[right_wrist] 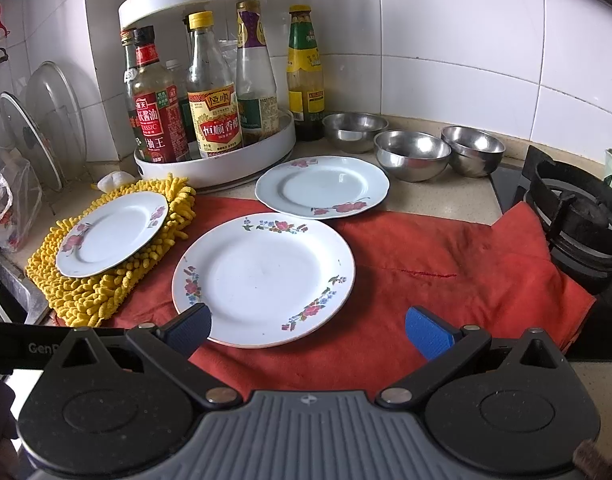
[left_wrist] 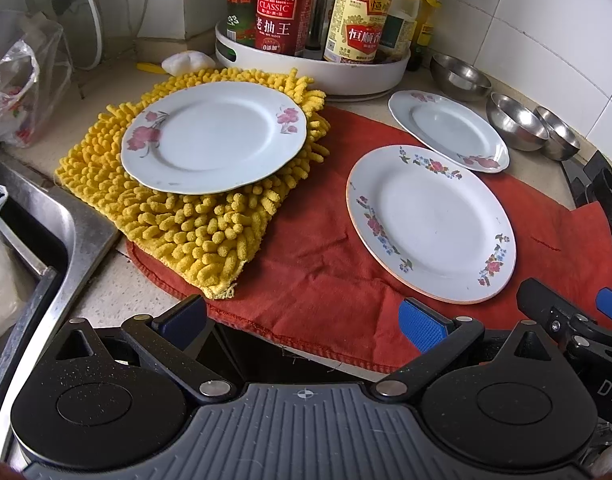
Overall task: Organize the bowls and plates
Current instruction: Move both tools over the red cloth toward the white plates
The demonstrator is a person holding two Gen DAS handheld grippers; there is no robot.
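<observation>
Three white flowered plates lie on the counter. One plate [left_wrist: 213,136] [right_wrist: 111,234] rests on a yellow chenille mat [left_wrist: 185,224]. A larger plate [left_wrist: 430,222] [right_wrist: 263,276] lies on the red cloth [left_wrist: 326,280], and a third plate [left_wrist: 448,130] [right_wrist: 322,186] sits behind it. Three steel bowls [left_wrist: 516,120] [right_wrist: 412,154] stand in a row along the tiled wall. My left gripper [left_wrist: 303,322] is open above the cloth's front edge, holding nothing. My right gripper [right_wrist: 308,330] is open too, its left finger over the large plate's near rim.
A white turntable rack [right_wrist: 213,164] of sauce bottles stands at the back. A steel sink [left_wrist: 45,240] lies to the left, with glass lids [left_wrist: 61,12] and a plastic bag [left_wrist: 13,76] behind it. A gas burner [right_wrist: 578,220] sits to the right.
</observation>
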